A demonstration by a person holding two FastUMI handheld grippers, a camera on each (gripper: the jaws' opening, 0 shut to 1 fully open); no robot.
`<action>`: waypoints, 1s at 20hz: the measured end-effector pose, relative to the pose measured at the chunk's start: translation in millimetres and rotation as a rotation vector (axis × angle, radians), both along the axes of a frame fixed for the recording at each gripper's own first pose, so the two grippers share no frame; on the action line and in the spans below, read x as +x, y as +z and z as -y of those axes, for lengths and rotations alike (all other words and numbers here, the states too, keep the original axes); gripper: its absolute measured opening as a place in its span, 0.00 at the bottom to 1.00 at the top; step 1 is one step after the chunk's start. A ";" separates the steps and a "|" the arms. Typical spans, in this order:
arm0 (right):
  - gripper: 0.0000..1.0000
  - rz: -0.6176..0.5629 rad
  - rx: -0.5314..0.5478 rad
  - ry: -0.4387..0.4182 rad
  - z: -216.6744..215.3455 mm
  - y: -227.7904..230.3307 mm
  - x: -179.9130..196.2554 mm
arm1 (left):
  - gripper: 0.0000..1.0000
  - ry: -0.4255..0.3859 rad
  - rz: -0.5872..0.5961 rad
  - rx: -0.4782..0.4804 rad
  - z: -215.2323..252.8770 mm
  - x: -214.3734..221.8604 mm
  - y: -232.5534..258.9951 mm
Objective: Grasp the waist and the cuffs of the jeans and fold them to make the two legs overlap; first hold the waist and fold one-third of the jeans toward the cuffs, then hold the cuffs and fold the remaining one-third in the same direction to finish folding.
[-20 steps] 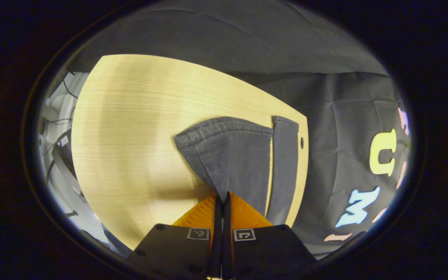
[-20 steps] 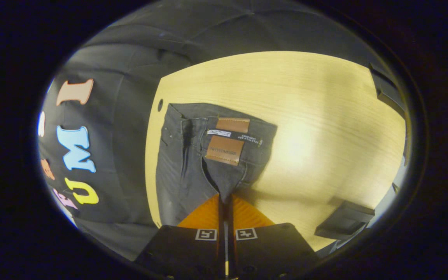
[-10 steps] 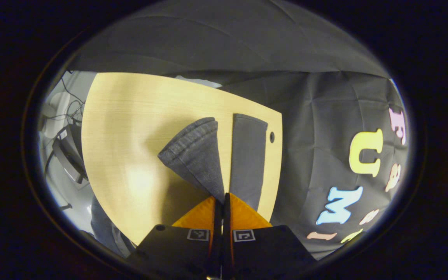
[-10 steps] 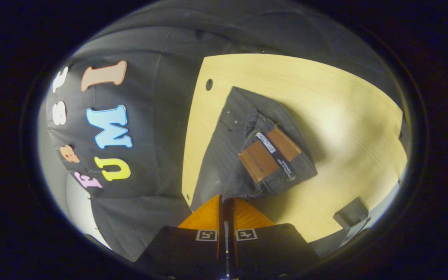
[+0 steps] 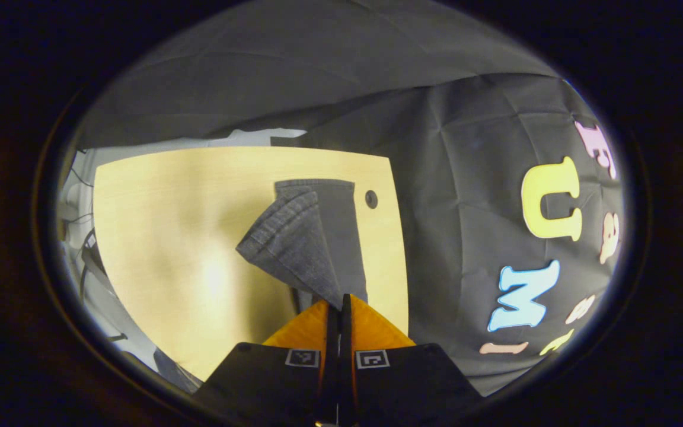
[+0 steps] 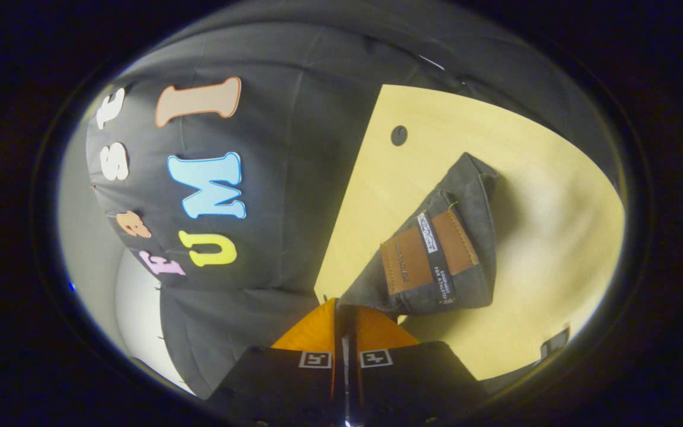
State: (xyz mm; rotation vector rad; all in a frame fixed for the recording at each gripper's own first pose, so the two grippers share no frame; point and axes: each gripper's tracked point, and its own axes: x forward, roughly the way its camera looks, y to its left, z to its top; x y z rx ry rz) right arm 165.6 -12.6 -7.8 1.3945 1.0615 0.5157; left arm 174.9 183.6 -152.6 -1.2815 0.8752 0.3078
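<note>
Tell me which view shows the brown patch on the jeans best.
The right gripper view: the brown patch at the waist of the jeans faces that camera. The left gripper view shows the jeans' cuffs instead, one lifted over the other leg.

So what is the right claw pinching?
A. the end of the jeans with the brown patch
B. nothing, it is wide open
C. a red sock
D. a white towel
A: in the right gripper view the right claw is shut on the dark jeans, right beside the brown leather patch at the waist.
</note>
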 end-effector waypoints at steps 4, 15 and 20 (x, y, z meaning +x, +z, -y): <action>0.02 -0.065 0.028 -0.065 -6.0 -10.1 52.9 | 0.08 0.009 -0.031 -0.029 -6.1 39.3 -18.5; 0.02 -0.175 -0.053 -0.102 -32.4 -64.4 133.4 | 0.04 -0.024 -0.165 -0.095 -7.9 78.6 -75.8; 0.02 -0.217 -0.110 -0.122 -50.8 -107.4 169.5 | 0.03 -0.128 -0.161 0.003 5.7 141.9 -109.4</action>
